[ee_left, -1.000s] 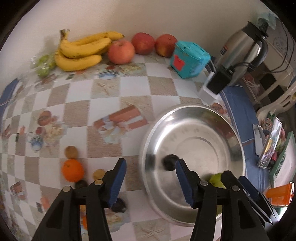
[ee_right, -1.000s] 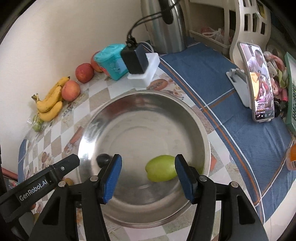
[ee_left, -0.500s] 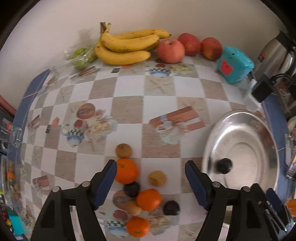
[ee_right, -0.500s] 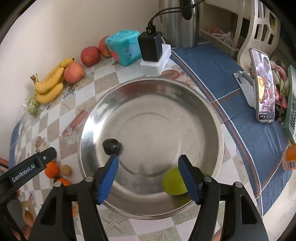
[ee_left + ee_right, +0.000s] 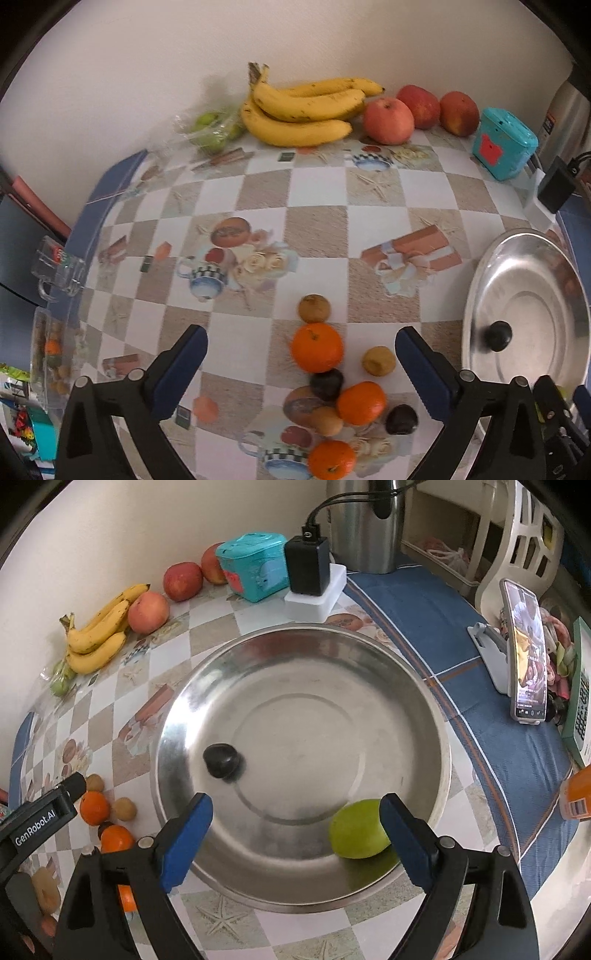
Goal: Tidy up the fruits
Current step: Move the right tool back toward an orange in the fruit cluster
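On the checkered tablecloth [image 5: 317, 229], the cluster of small fruits [image 5: 343, 387] lies just ahead of the empty, widening left gripper [image 5: 301, 365], while the right gripper [image 5: 295, 830], opening too, hangs over the steel bowl [image 5: 424, 716].

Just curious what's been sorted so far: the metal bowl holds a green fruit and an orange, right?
Not quite. The metal bowl does hold a green fruit, but the other piece is a small dark fruit, not an orange. The right wrist view shows it; the oranges are on the table beside the bowl.
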A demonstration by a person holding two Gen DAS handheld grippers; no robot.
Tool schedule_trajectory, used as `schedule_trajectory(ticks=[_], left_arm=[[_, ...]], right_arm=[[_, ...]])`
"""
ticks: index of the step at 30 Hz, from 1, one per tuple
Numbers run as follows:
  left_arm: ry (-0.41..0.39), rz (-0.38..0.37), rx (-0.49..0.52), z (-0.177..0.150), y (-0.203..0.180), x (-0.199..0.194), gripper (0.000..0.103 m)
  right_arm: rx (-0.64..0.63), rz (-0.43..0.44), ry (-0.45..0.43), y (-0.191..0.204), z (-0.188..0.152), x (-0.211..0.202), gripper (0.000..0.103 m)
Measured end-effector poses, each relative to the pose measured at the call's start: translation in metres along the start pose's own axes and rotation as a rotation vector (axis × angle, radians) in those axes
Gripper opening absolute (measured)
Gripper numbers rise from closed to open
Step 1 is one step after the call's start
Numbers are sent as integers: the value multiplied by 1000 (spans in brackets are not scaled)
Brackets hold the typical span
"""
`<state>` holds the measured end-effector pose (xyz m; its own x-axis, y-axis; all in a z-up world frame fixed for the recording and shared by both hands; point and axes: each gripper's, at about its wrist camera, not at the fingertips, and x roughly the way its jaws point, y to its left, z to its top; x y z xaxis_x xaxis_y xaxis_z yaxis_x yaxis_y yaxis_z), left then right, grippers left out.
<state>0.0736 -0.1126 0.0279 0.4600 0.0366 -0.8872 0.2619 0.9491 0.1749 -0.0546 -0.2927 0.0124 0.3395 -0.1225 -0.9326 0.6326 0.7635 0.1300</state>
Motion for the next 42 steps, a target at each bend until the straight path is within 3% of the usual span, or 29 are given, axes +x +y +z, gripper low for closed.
schedule_trajectory(ticks=[11,17,24,35,42], left_arm=[[-54,31,-35,-17,24,-15,103],[-59,28,-50,-32,39,-16,103],[8,29,-112,-50,68,-1,103],[-11,5,-201,-57,111,-11,103],[-13,-42,-250,-55,128,-13,103]], right_arm=[[-59,51,-128,20,-10,-29,92],[-104,79,-79,35,-22,-25,92],[-170,102,0,61,-43,-16,92],[-290,155,20,103,-64,-21,92],[-286,230,19,111,-63,-23,92]])
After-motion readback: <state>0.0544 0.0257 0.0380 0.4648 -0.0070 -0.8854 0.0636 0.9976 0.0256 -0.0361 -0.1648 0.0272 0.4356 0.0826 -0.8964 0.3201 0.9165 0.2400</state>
